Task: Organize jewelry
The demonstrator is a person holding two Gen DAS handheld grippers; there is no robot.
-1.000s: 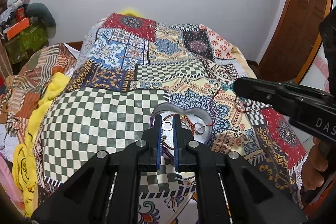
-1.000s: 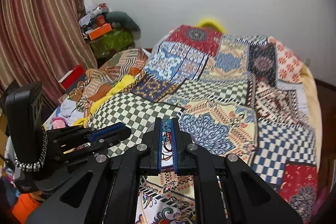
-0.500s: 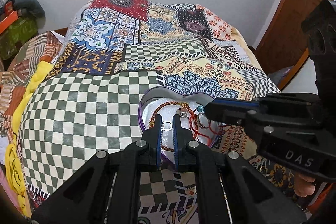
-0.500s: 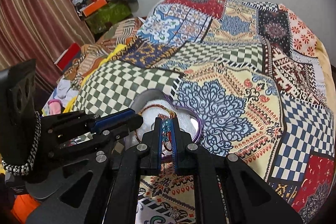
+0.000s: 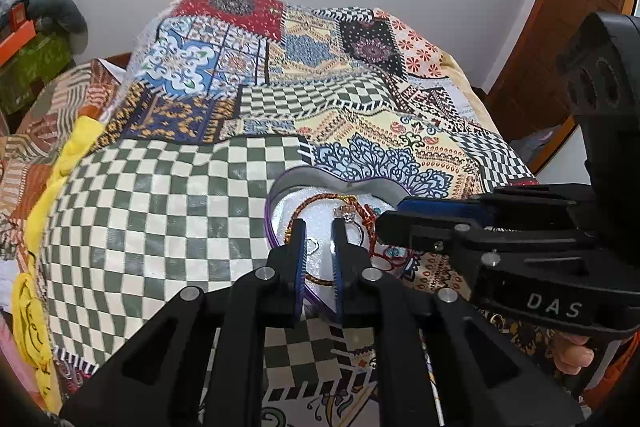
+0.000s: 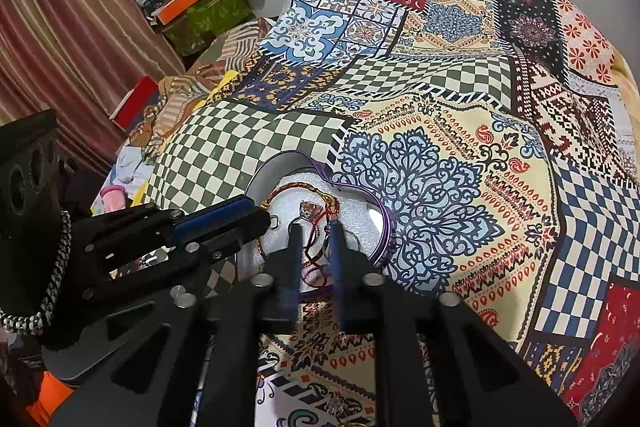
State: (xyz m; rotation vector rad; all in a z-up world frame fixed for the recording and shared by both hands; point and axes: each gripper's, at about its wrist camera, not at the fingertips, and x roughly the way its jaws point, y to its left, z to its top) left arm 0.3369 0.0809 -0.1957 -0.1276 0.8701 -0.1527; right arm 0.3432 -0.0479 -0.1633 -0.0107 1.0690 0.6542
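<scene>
On the bed's patchwork cover a heart-shaped tin lies open, white padding inside. The left claw hangs over the tin's near side, its jaws having just eased apart to a narrow gap with nothing pressed between them; a small silver ring lies on the padding below. A gem ring and a red cord bracelet rest in the tin. The right claw reaches in from the right, jaws also just parted, red cord lying loose between them.
</scene>
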